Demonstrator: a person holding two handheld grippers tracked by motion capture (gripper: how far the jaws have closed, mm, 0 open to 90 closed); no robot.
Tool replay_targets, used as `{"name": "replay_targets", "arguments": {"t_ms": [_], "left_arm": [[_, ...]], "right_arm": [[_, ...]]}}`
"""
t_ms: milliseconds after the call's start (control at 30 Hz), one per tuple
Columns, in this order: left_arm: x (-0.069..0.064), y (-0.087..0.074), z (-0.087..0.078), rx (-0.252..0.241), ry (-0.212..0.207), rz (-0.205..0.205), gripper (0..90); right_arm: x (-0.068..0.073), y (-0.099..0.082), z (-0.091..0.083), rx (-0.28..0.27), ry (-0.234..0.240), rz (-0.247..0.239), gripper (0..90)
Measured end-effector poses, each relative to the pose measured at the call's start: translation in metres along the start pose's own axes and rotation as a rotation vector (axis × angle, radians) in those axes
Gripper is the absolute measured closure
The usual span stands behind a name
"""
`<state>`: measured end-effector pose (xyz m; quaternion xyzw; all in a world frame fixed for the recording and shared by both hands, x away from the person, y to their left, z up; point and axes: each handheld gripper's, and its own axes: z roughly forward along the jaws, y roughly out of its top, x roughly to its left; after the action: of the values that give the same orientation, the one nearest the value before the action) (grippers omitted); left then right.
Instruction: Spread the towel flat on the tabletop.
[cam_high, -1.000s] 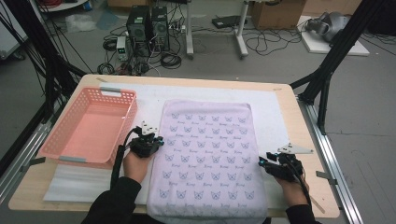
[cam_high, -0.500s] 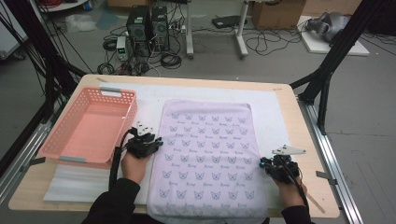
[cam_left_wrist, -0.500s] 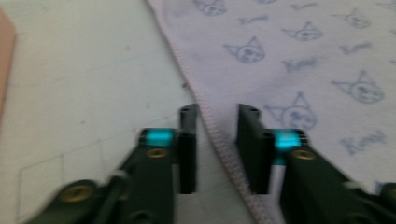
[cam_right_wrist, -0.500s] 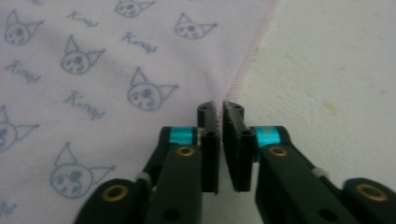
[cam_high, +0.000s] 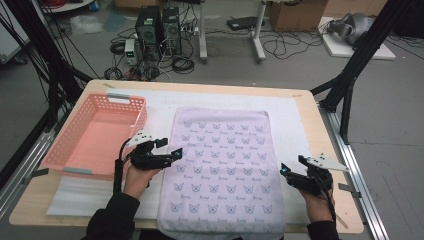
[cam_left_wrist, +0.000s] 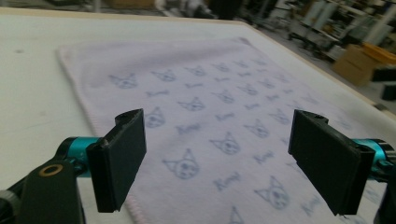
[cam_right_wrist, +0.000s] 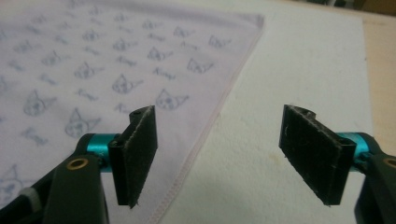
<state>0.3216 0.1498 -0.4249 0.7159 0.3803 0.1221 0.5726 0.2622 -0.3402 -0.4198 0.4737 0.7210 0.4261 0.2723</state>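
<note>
A pale lilac towel (cam_high: 222, 165) printed with cat faces lies flat on the white mat, its near end hanging over the table's front edge. My left gripper (cam_high: 172, 152) hovers at the towel's left edge. In the left gripper view its jaws (cam_left_wrist: 219, 158) have just been opening and stand wide, with the towel (cam_left_wrist: 205, 93) beneath them and nothing gripped. My right gripper (cam_high: 286, 172) sits at the towel's right edge. Its jaws (cam_right_wrist: 219, 149) have also just been opening and straddle the hemmed edge of the towel (cam_right_wrist: 116, 60) without pressing on it.
A pink plastic basket (cam_high: 125, 96) stands on the table's left side, close to the left hand. The white mat (cam_high: 295, 120) covers most of the wooden table (cam_high: 311, 131). Black frame struts rise at both sides, and computers and cables lie on the floor beyond.
Both pairs of jaws have opened at the towel's side edges. The left gripper has shifted a little and risen slightly. The right hand has stayed where it was.
</note>
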Motion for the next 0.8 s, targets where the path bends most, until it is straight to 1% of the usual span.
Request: {"name": "replay_targets", "arguments": {"t_ms": [33, 67, 100, 133, 167, 233, 267, 333, 400, 467, 500, 567, 633, 700, 767, 800], "left_arm": [[-0.001, -0.001, 0.001, -0.014, 0.009, 0.041, 22.0], [-0.002, -0.003, 0.001, -0.047, 0.012, 0.075, 21.9], [-0.002, -0.005, 0.001, -0.072, 0.008, 0.098, 21.9], [-0.002, -0.005, 0.002, -0.066, 0.014, 0.126, 22.7], [-0.002, -0.006, 0.003, -0.056, 0.022, 0.15, 23.8], [-0.003, -0.006, 0.003, -0.042, 0.035, 0.153, 24.2], [-0.003, -0.006, 0.003, -0.044, 0.04, 0.148, 23.4], [-0.004, -0.004, 0.002, -0.05, 0.056, 0.138, 20.3], [-0.003, -0.004, 0.002, -0.037, 0.058, 0.125, 19.5], [-0.001, -0.005, 0.001, -0.023, 0.064, 0.123, 19.6], [-0.001, -0.005, 0.0, -0.025, 0.063, 0.114, 19.5], [0.0, -0.005, -0.001, -0.028, 0.064, 0.109, 19.5], [0.0, -0.005, -0.001, -0.03, 0.059, 0.112, 19.7], [0.0, -0.005, 0.0, -0.027, 0.056, 0.121, 22.5], [-0.001, -0.005, 0.001, -0.027, 0.062, 0.116, 22.4], [-0.001, -0.005, 0.001, -0.027, 0.061, 0.119, 21.9]], "right_arm": [[-0.002, 0.0, -0.002, -0.011, 0.006, 0.004, 25.5], [-0.004, 0.0, -0.003, -0.014, 0.005, 0.014, 24.7], [-0.006, 0.0, -0.003, -0.015, 0.006, 0.022, 24.1], [-0.008, -0.001, -0.004, -0.013, 0.008, 0.035, 23.8], [-0.01, -0.001, -0.003, -0.013, 0.011, 0.034, 23.7], [-0.012, -0.001, -0.004, -0.006, 0.008, 0.03, 22.0], [-0.013, -0.001, -0.004, -0.009, 0.011, 0.033, 20.9], [-0.014, 0.0, -0.004, -0.019, 0.032, 0.035, 20.9], [-0.014, 0.001, -0.004, -0.033, 0.052, 0.039, 20.8], [-0.013, 0.002, -0.003, -0.035, 0.058, 0.028, 20.4], [-0.012, 0.002, -0.003, -0.037, 0.06, 0.027, 20.2], [-0.01, 0.003, -0.002, -0.034, 0.067, 0.017, 20.0], [-0.008, 0.004, -0.001, -0.034, 0.076, 0.011, 19.8], [-0.006, 0.004, 0.0, -0.032, 0.076, -0.006, 19.7], [-0.006, 0.004, 0.0, -0.033, 0.078, -0.016, 19.7], [-0.007, 0.004, -0.001, -0.031, 0.08, -0.01, 19.7]]}}
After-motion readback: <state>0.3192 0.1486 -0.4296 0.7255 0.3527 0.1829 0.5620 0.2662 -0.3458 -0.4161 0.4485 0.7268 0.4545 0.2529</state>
